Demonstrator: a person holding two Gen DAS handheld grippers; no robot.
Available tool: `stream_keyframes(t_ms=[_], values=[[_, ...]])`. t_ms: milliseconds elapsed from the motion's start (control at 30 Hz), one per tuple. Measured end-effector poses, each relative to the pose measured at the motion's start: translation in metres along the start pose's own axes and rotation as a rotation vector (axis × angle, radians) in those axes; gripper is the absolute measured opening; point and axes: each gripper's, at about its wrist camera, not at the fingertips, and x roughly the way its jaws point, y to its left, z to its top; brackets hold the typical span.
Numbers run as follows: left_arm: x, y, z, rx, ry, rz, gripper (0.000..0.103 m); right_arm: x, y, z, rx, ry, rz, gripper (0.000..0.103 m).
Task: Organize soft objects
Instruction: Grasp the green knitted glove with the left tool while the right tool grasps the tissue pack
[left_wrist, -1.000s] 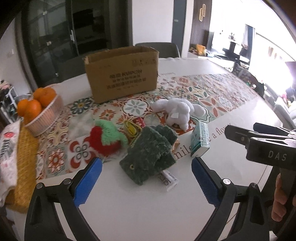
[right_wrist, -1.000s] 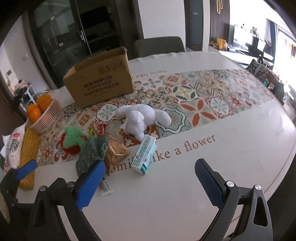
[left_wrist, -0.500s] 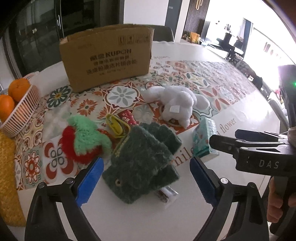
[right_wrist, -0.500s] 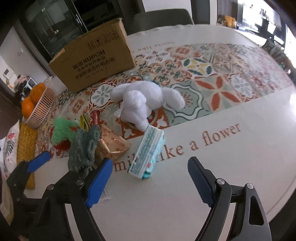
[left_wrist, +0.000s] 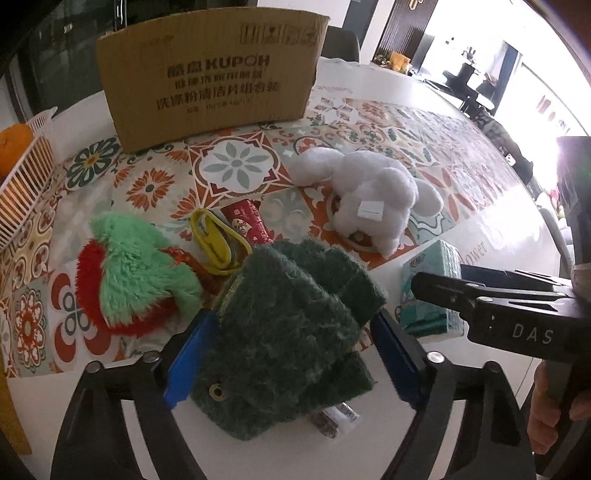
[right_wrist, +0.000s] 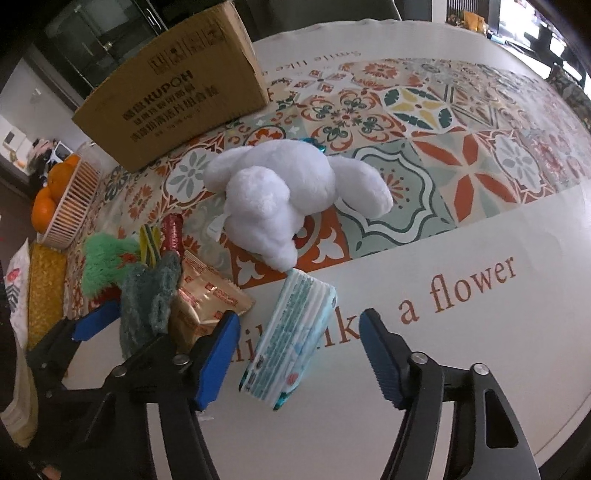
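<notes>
A dark green fuzzy pouch (left_wrist: 291, 332) lies on the table between the open blue pads of my left gripper (left_wrist: 291, 354); the pads stand at its sides, and I cannot tell if they touch. It also shows in the right wrist view (right_wrist: 147, 299). A red-and-green strawberry plush (left_wrist: 129, 277) lies left of it. A white plush rabbit (left_wrist: 373, 199) lies further back, also in the right wrist view (right_wrist: 280, 199). My right gripper (right_wrist: 295, 350) is open with a teal tissue pack (right_wrist: 291, 339) between its fingers, untouched.
A cardboard box (left_wrist: 210, 70) stands at the back on the patterned runner. A basket of oranges (right_wrist: 62, 199) sits far left. A gold snack packet (right_wrist: 207, 299), a red wrapper (left_wrist: 247, 225) and a yellow strap (left_wrist: 214, 240) lie among the plush things.
Both grippers have moved forward and down. The left one now straddles the green pouch; the right one now straddles the tissue pack. Nothing has been gripped.
</notes>
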Motion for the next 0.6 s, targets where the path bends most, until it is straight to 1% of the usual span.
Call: stream_keyframes(t_ms=[33, 67, 100, 133, 200, 233, 300, 400, 433, 500, 600], values=[[0.000, 0.000, 0.000, -0.005, 0.000, -0.002, 0.076, 0.002, 0.000, 0.001, -0.001, 0.004, 0.001, 0.064], [0.001, 0.001, 0.000, -0.014, 0.001, -0.010, 0.071, 0.004, 0.000, 0.001, 0.002, 0.011, 0.007, 0.061], [0.001, 0.002, 0.000, -0.023, 0.002, -0.014, 0.066, 0.005, -0.001, 0.001, 0.003, 0.018, 0.014, 0.056], [0.000, 0.002, 0.000, -0.029, 0.001, -0.019, 0.063, 0.007, -0.001, 0.001, 0.003, 0.028, 0.024, 0.054], [-0.001, 0.002, -0.002, -0.040, -0.002, -0.029, 0.053, 0.010, 0.000, 0.000, -0.002, 0.042, 0.034, 0.046], [-0.003, 0.002, -0.003, -0.045, -0.006, -0.032, 0.050, 0.010, 0.000, 0.000, -0.002, 0.046, 0.040, 0.046], [-0.006, 0.001, -0.003, -0.056, -0.012, -0.043, 0.040, 0.010, 0.000, -0.001, -0.004, 0.044, 0.046, 0.042], [-0.009, 0.002, -0.004, -0.080, -0.016, -0.048, 0.032, 0.008, 0.003, -0.003, -0.023, 0.039, 0.044, 0.035], [-0.010, 0.002, -0.004, -0.087, -0.016, -0.046, 0.031, 0.008, 0.002, -0.002, -0.026, 0.040, 0.043, 0.035], [-0.013, 0.000, -0.005, -0.095, -0.029, -0.042, 0.027, 0.006, 0.003, -0.003, -0.030, 0.040, 0.050, 0.029], [-0.019, -0.002, -0.005, -0.105, -0.049, -0.043, 0.023, 0.000, 0.004, -0.003, -0.044, 0.025, 0.058, 0.028]])
